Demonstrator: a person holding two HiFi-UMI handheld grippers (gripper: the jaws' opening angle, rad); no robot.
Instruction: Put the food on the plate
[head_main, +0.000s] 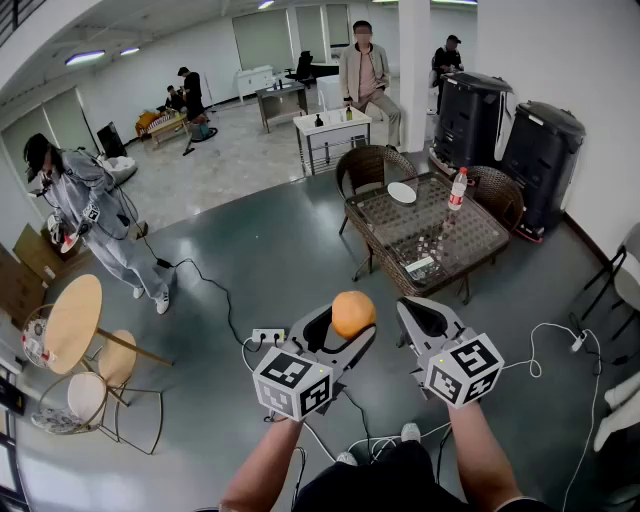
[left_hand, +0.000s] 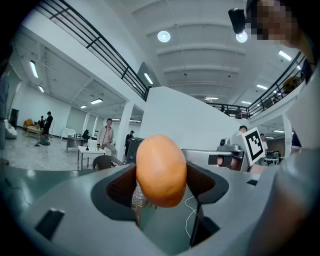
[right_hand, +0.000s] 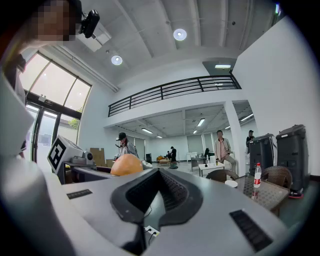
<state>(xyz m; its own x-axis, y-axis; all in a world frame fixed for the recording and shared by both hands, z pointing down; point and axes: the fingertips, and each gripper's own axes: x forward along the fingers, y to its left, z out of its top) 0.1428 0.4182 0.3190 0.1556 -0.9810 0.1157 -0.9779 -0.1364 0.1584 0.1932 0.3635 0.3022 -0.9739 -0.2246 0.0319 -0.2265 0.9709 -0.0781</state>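
Observation:
A round orange piece of food (head_main: 353, 313) sits between the jaws of my left gripper (head_main: 350, 322), which is shut on it and held up in the air over the floor. In the left gripper view the food (left_hand: 161, 170) fills the gap between the two dark pads. Just to its right, my right gripper (head_main: 422, 318) is shut with nothing in it; its tips (right_hand: 159, 192) meet. A white plate (head_main: 402, 193) lies on the far wicker table (head_main: 470, 240), well ahead of both grippers. The plate (right_hand: 231, 183) also shows small in the right gripper view.
A plastic bottle (head_main: 457, 189) stands on the wicker table near the plate, with wicker chairs (head_main: 365, 165) around it. Cables and a power strip (head_main: 268, 336) lie on the floor below the grippers. Two black bins (head_main: 540, 160) stand at the right wall. Several people stand farther off.

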